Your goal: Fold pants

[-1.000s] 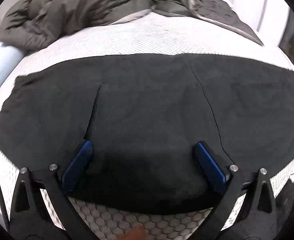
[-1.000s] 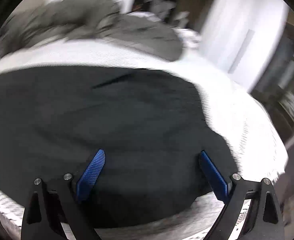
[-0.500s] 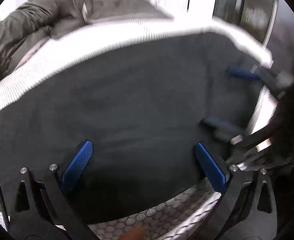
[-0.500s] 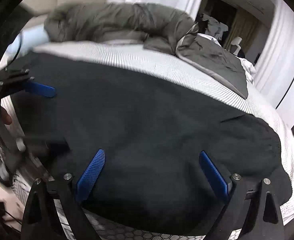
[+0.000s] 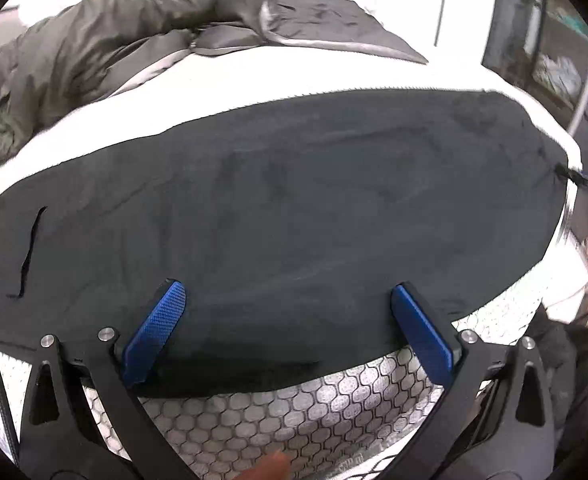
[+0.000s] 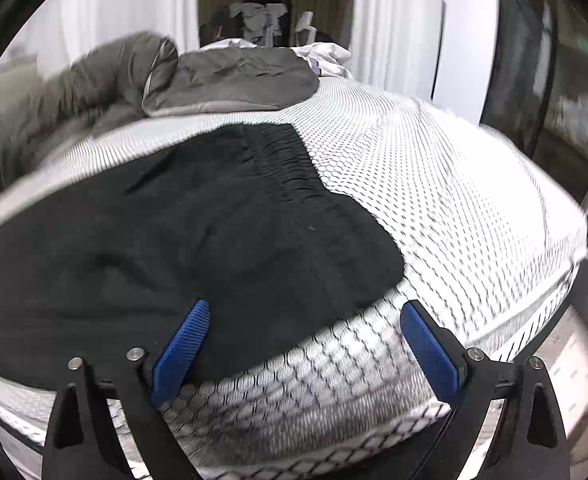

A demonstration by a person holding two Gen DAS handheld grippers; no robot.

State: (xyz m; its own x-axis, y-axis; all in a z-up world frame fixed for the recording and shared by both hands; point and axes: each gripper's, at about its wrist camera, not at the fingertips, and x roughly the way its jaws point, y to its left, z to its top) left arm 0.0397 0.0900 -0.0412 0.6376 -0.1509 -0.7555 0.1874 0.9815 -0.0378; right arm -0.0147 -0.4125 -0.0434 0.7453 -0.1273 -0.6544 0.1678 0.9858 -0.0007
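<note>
Black pants (image 5: 294, 208) lie spread flat across the white honeycomb mattress (image 5: 294, 412). In the right wrist view the pants (image 6: 173, 240) end in a gathered waistband (image 6: 289, 164) at the far right. My left gripper (image 5: 289, 328) is open and empty, hovering over the near hem of the pants. My right gripper (image 6: 306, 344) is open and empty over the pants' near right edge, its left finger above the cloth, its right finger above bare mattress (image 6: 434, 208).
A grey-green duvet (image 5: 105, 48) is bunched at the far side of the bed, also in the right wrist view (image 6: 221, 76). The bed edge drops off at the right (image 6: 566, 264). White curtains (image 6: 394, 20) and a dark doorway stand behind.
Both grippers have swung right. The left view no longer shows the right gripper's fingers. The right view now centres on the waistband end and the bed's right edge. Both stay open.
</note>
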